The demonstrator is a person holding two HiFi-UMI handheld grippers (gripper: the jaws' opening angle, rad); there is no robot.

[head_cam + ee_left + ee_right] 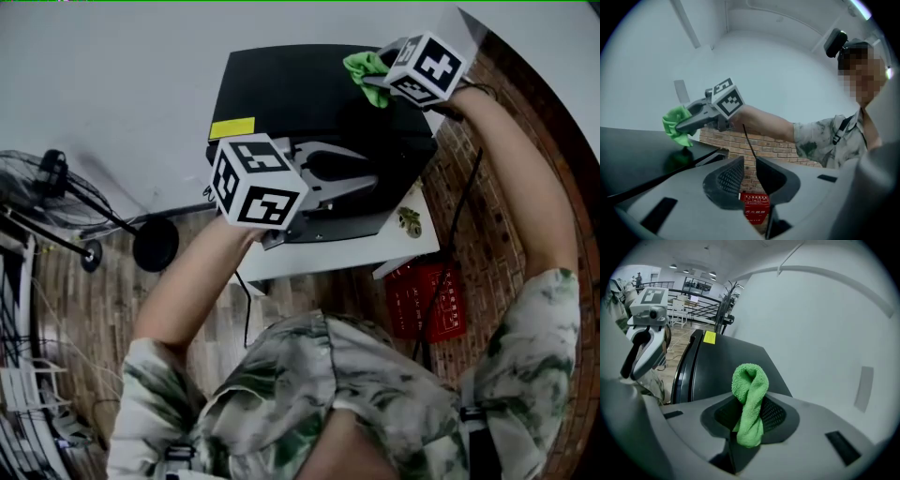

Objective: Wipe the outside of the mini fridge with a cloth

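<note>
The black mini fridge (309,103) stands on a white stand, its back against a white wall. My right gripper (373,82) is shut on a green cloth (364,67) at the far right part of the fridge top. The right gripper view has the cloth (750,399) folded and pinched between the jaws, above the fridge top (726,364). My left gripper (361,171) hovers over the fridge's near right side, open, holding nothing. The left gripper view shows its jaws a little apart, with the cloth (677,124) touching the fridge top (633,154) beyond them.
The white stand (412,242) sticks out under the fridge. A red box (427,300) lies on the brick floor to its right. A floor fan (56,187) and its round base (155,244) are at the left. A yellow sticker (232,128) marks the fridge top.
</note>
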